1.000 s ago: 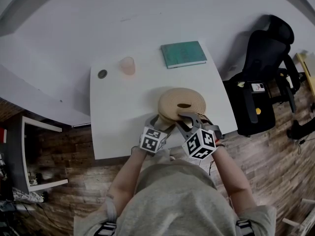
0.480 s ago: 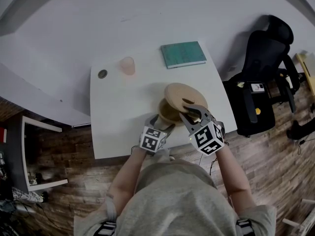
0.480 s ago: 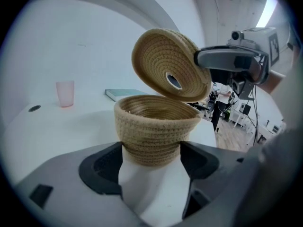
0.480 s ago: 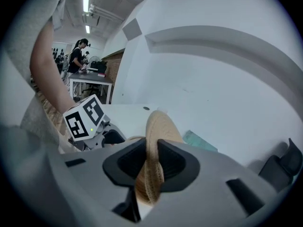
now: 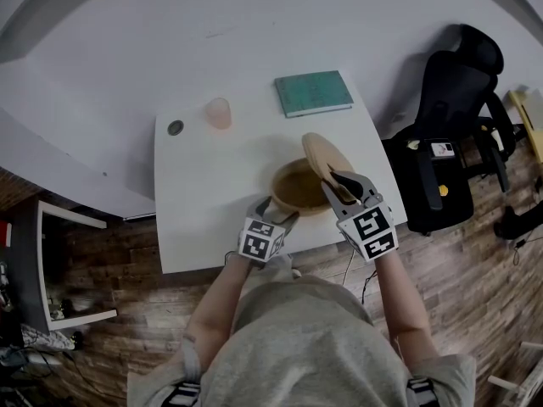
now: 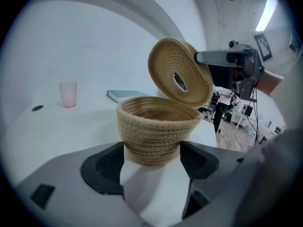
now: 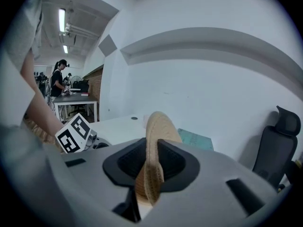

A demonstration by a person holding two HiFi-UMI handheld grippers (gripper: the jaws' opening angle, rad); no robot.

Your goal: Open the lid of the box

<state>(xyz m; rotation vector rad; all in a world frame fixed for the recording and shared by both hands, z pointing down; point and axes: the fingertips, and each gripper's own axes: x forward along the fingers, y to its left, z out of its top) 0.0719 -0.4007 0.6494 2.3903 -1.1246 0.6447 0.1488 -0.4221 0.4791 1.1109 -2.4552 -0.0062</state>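
right gripper (image 5: 341, 181) clamped on the tilted lid (image 5: 321, 153) above the open box (image 5: 297, 190), left gripper (image 5: 280, 213) jaws tight on the box's base

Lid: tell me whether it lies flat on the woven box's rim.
No: the lid stands tilted up over the open woven box, pinched on edge by the right gripper.

Seen from the head view, the near wall of the woven box (image 5: 297, 189) is covered by the left gripper (image 5: 280, 213). In the left gripper view, the jaws mask the box's lower flanks. The lower edge of the lid (image 7: 158, 126) is buried between the jaws of the right gripper (image 7: 150, 162). The dark disc (image 5: 176, 128) on the table (image 5: 195, 219) is too small to identify; it is possibly a cap. Print on the green book (image 5: 313, 93) is illegible. The office chair (image 7: 277, 145) is cut off at the right gripper view's rim.
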